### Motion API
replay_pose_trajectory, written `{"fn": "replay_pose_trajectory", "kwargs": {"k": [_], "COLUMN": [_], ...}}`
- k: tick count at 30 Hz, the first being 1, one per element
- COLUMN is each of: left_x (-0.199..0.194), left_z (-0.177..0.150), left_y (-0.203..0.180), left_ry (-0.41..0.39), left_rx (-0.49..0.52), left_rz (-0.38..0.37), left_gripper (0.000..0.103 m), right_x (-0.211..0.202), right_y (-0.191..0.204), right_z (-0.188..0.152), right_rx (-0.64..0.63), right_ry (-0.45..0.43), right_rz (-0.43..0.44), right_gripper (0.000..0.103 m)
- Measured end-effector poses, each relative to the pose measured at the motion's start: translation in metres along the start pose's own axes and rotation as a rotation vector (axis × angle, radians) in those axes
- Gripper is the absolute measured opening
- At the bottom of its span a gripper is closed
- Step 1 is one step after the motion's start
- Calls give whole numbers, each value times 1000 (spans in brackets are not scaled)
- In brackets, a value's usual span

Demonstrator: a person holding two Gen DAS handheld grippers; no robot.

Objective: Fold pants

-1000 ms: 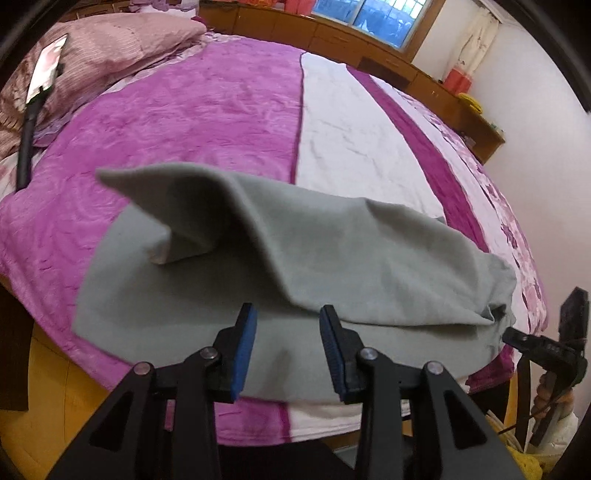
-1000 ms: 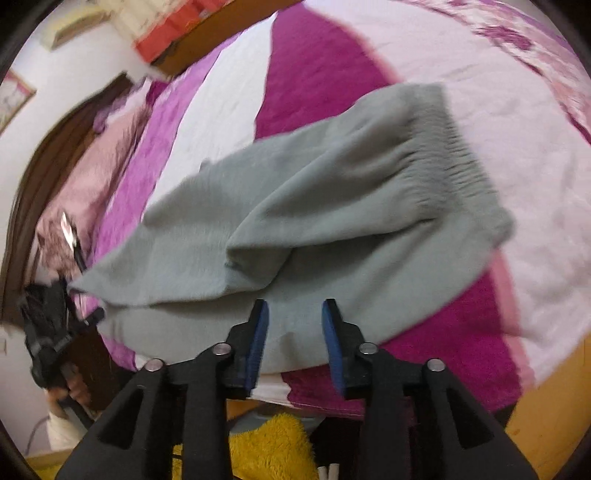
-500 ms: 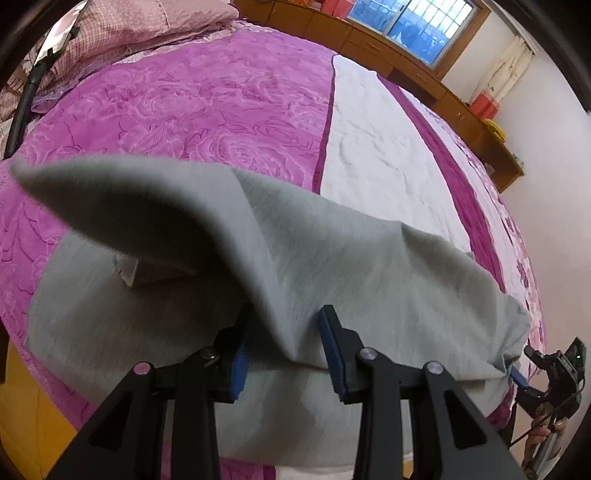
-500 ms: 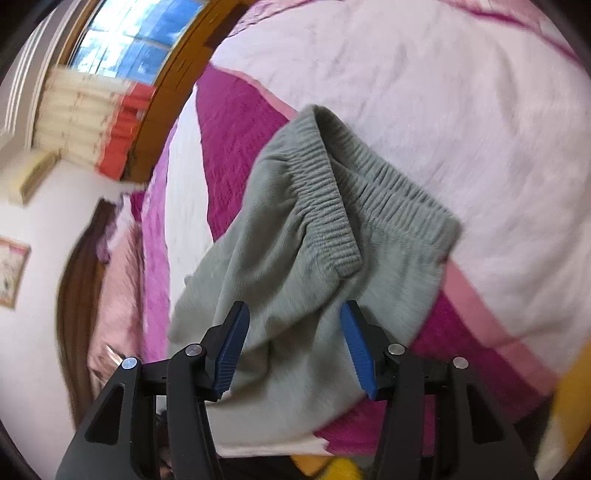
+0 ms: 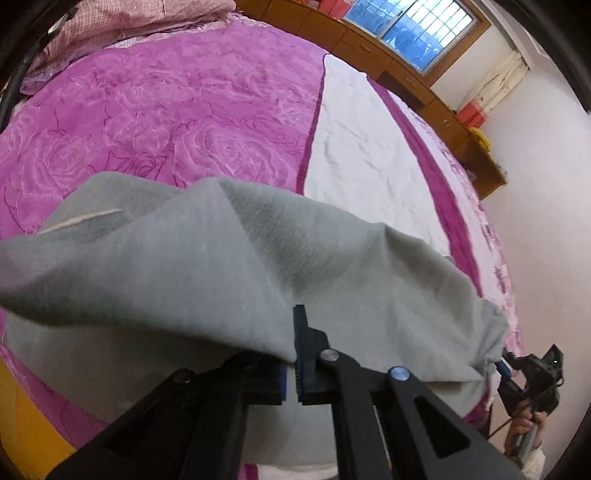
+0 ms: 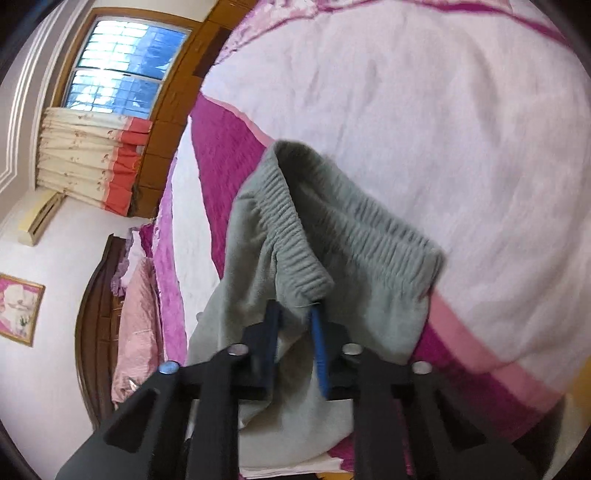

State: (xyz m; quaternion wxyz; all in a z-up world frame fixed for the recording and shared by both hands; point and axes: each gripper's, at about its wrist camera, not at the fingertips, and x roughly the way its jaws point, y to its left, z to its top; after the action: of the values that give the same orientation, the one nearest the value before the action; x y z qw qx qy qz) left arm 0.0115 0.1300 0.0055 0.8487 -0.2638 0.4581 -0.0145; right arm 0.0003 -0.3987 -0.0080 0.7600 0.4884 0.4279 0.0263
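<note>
Grey pants (image 5: 229, 266) lie across the near edge of a bed (image 5: 184, 110) with a purple and white cover. My left gripper (image 5: 291, 332) is shut on the pants' upper layer along the leg and lifts it off the lower layer; the fabric hides its left finger. In the right wrist view, my right gripper (image 6: 295, 317) holds the elastic waistband (image 6: 295, 236) of the pants (image 6: 258, 295) between its blue pads (image 6: 319, 347), the band bunched and raised. The right gripper also shows in the left wrist view (image 5: 532, 376) at the pants' far right end.
Pink pillows (image 5: 122, 18) lie at the head of the bed. Wooden cabinets (image 5: 406, 70) and a window (image 6: 118, 62) run along the far wall. The bed's wooden frame (image 5: 26, 421) shows below the cover at the near edge.
Both grippers moved forward onto the pants and closed: the left on the upper leg layer, the right on the waistband. The gripped fabric now stands lifted off the bed.
</note>
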Motion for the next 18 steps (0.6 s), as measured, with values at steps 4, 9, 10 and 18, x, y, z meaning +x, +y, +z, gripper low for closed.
{"fn": "replay_pose_trajectory", "kwargs": {"k": [4, 9, 10, 18], "left_x": [-23, -52, -55, -44], "left_z": [-3, -8, -10, -41], "left_y": [-10, -25, -26, -10], "left_ry": [-23, -61, -60, 37], "left_rx": [35, 75, 68, 57], "left_rz": [-31, -25, -27, 14], "left_gripper": [3, 3, 3, 3], "right_x": [-23, -55, -61, -69], "right_y": [11, 17, 16, -5], "right_z": [9, 15, 16, 17], "right_rx": [-71, -112, -107, -107], "right_ry": [-46, -117, -131, -121], "right_rz": [-3, -1, -7, -52], "right_gripper": [0, 0, 0, 0]}}
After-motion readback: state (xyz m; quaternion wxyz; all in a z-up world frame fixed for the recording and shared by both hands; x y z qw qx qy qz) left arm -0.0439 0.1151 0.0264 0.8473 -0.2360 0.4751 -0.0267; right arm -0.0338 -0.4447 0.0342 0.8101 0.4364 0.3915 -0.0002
